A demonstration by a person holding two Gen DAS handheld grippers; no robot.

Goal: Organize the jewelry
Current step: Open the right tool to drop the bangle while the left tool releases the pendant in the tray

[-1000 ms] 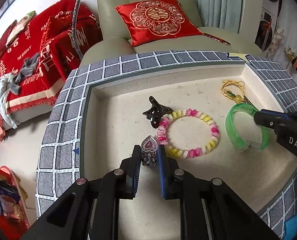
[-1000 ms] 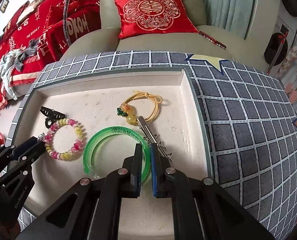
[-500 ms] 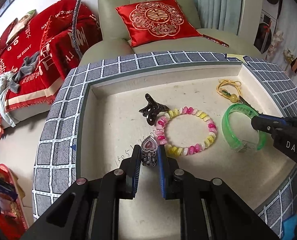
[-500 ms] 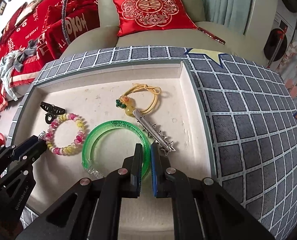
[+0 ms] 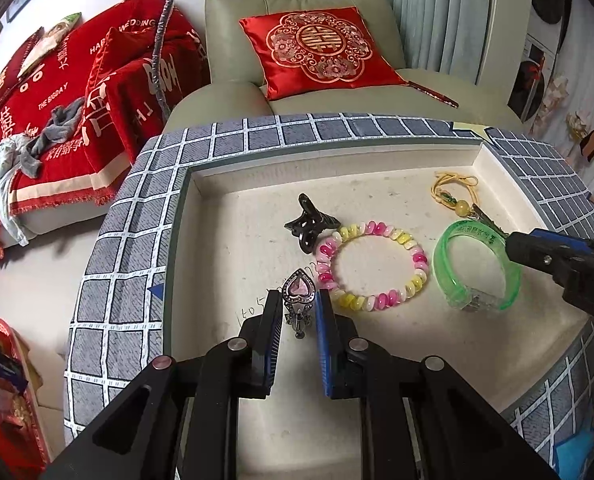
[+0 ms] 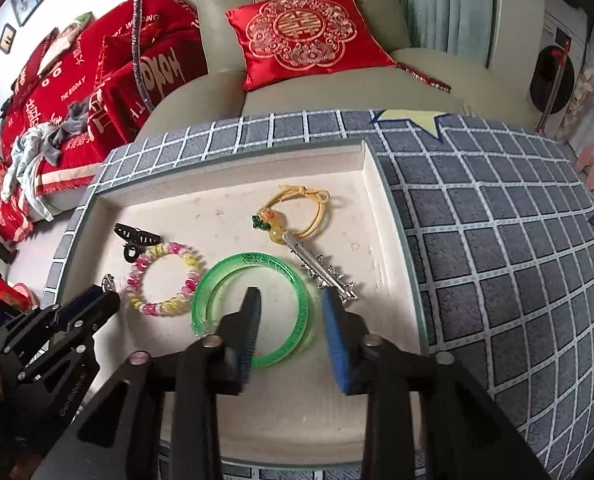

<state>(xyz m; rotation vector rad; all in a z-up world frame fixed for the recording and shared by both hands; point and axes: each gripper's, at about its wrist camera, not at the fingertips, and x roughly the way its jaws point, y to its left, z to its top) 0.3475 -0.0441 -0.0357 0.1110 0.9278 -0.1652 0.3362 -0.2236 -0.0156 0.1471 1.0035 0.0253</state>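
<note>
My left gripper (image 5: pixel 299 299) is shut on a silver hair clip with a pink heart stone (image 5: pixel 299 289), held low over the white tray (image 5: pixel 337 160) beside the pink-and-yellow bead bracelet (image 5: pixel 371 227). A green bangle (image 6: pixel 249 258) lies flat on the tray floor. My right gripper (image 6: pixel 292 294) straddles the bangle's right rim. Its jaws are opening and the pads stand clear of the rim. From the left wrist, the right gripper (image 5: pixel 517 244) reaches over the green bangle (image 5: pixel 443 264).
A black claw clip (image 5: pixel 309 224) touches the bracelet's far left side. A yellow cord charm (image 6: pixel 275 232) and a spiky silver clip (image 6: pixel 325 268) lie by the tray's right wall. Checked grey cloth (image 6: pixel 497 240) surrounds the tray. An armchair with a red cushion (image 6: pixel 301 36) stands behind.
The right gripper's jaws have spread apart and let go of the green bangle's rim. The left gripper keeps the heart clip in the same spot.
</note>
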